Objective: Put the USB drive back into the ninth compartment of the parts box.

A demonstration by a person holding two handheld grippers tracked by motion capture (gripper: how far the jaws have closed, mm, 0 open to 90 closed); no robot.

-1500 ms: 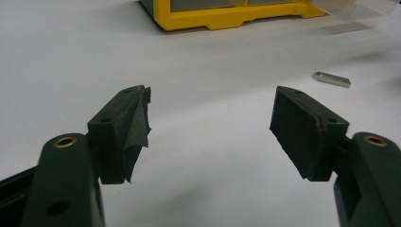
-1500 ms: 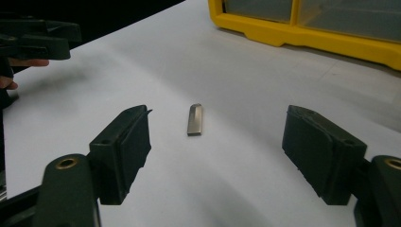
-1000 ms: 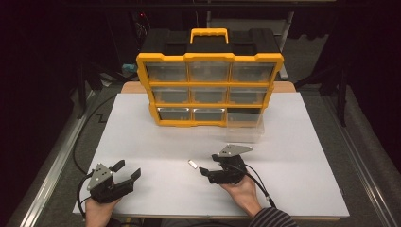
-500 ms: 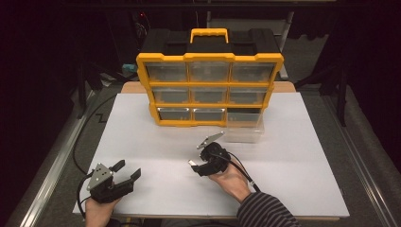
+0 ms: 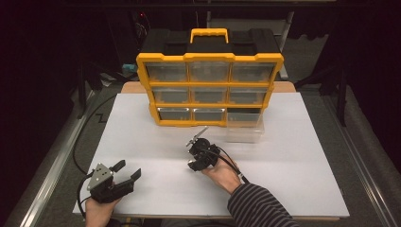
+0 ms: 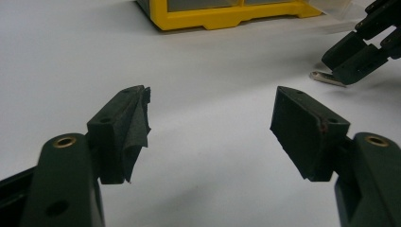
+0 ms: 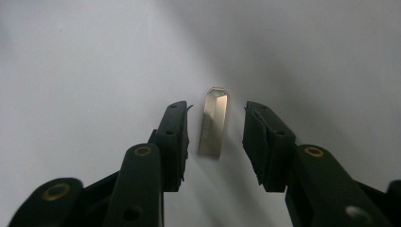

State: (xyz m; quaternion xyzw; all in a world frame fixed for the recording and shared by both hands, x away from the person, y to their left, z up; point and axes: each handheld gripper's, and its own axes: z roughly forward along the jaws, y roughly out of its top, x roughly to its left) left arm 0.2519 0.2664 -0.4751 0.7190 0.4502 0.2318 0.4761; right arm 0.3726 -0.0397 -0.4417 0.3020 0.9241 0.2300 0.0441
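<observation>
A small flat metal stick lies on the white table, directly between the jaws of my right gripper. The jaws stand open on either side of it, close but with a gap on each side. From above, the right gripper points steeply down at the table's middle. The left gripper view catches the same metal stick under the right gripper's tips. My left gripper rests near the front left, open and with nothing in it.
A yellow organizer with clear drawers stands at the back of the white table; its base shows ahead of the left gripper. One clear drawer sits pulled out at its lower right, just behind the right gripper.
My right gripper has moved left and forward and tipped nose-down, so that its jaws now straddle the metal stick. The left gripper has stayed in place.
</observation>
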